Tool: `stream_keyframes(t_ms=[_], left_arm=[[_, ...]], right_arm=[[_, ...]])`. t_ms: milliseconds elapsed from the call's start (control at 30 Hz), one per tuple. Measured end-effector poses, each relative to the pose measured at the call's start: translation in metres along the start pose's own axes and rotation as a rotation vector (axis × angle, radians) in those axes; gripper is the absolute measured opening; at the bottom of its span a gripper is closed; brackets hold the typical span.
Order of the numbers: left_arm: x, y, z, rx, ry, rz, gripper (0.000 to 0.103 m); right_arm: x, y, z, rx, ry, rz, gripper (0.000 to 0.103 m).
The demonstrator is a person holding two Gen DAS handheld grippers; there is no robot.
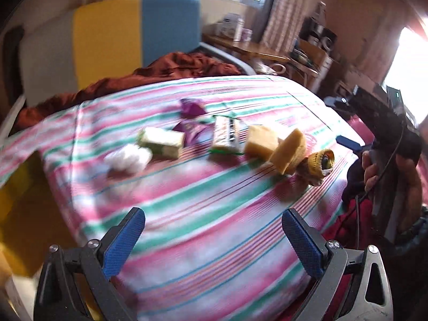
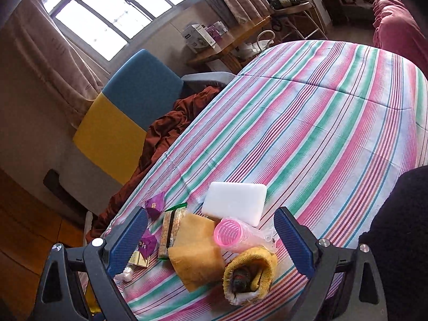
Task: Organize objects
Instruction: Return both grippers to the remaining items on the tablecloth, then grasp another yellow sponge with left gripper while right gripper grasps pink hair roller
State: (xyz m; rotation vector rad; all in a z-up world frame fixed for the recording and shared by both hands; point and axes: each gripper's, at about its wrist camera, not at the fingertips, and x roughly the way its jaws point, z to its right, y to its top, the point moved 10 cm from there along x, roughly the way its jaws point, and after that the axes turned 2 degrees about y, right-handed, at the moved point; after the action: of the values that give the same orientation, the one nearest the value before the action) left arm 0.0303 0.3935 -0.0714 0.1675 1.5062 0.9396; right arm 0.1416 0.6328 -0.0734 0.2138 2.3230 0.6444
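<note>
A row of small objects lies on the striped bed sheet (image 1: 214, 187): a white wad (image 1: 128, 157), a green-white box (image 1: 161, 140), purple packets (image 1: 191, 131), a snack bar (image 1: 227, 133), two yellow sponges (image 1: 260, 140) and a yellow knitted sock (image 1: 319, 163). My left gripper (image 1: 214, 240) stands open and empty, well short of them. In the right wrist view my right gripper (image 2: 211, 243) is wide open above the sponges (image 2: 198, 262), a pink ribbed tube (image 2: 230, 232), a white block (image 2: 235, 203) and the sock (image 2: 251, 272). Its pads touch nothing.
A yellow and blue headboard (image 1: 133, 34) and a rust-brown blanket (image 1: 171, 67) are at the bed's far end. A cluttered wooden side table (image 2: 230, 42) stands under the window. A hand (image 1: 374, 168) on the right gripper's handle shows at the bed's right edge.
</note>
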Motion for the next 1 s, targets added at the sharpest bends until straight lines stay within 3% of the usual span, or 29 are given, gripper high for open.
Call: stream_keyframes(t_ms=[200, 333, 433, 533, 567, 633, 700, 733, 900, 1000], left_arm=[[0.033, 0.046, 0.054, 0.165, -0.06, 0.083, 0.103], [0.066, 0.059, 0.081, 0.194, -0.103, 0.042, 0.103], [0.09, 0.063, 0.094, 0.239, -0.078, -0.002, 0.103], [0.109, 0.064, 0.106, 0.25, -0.101, -0.036, 0.102], [0.117, 0.065, 0.109, 0.25, -0.102, -0.044, 0.1], [0.13, 0.064, 0.113, 0.241, -0.104, -0.064, 0.085], [0.138, 0.06, 0.113, 0.22, -0.116, -0.09, 0.06], [0.139, 0.057, 0.114, 0.206, -0.138, -0.097, 0.055], [0.125, 0.036, 0.105, 0.166, -0.184, -0.104, 0.04], [0.112, 0.018, 0.088, 0.112, -0.187, -0.113, 0.038]], right_arm=[[0.001, -0.001, 0.006, 0.041, 0.031, -0.016, 0.097], [0.002, -0.001, 0.01, 0.071, 0.048, -0.026, 0.097], [0.002, -0.001, 0.011, 0.086, 0.057, -0.031, 0.097], [0.004, -0.002, 0.013, 0.094, 0.051, -0.04, 0.097], [0.005, -0.002, 0.014, 0.1, 0.047, -0.045, 0.097], [0.007, -0.003, 0.016, 0.111, 0.043, -0.055, 0.097], [0.01, -0.005, 0.02, 0.123, 0.028, -0.069, 0.097], [0.012, -0.006, 0.02, 0.126, 0.025, -0.079, 0.097], [0.027, -0.018, 0.02, 0.148, 0.042, -0.168, 0.097], [0.035, -0.027, 0.018, 0.144, 0.041, -0.221, 0.097]])
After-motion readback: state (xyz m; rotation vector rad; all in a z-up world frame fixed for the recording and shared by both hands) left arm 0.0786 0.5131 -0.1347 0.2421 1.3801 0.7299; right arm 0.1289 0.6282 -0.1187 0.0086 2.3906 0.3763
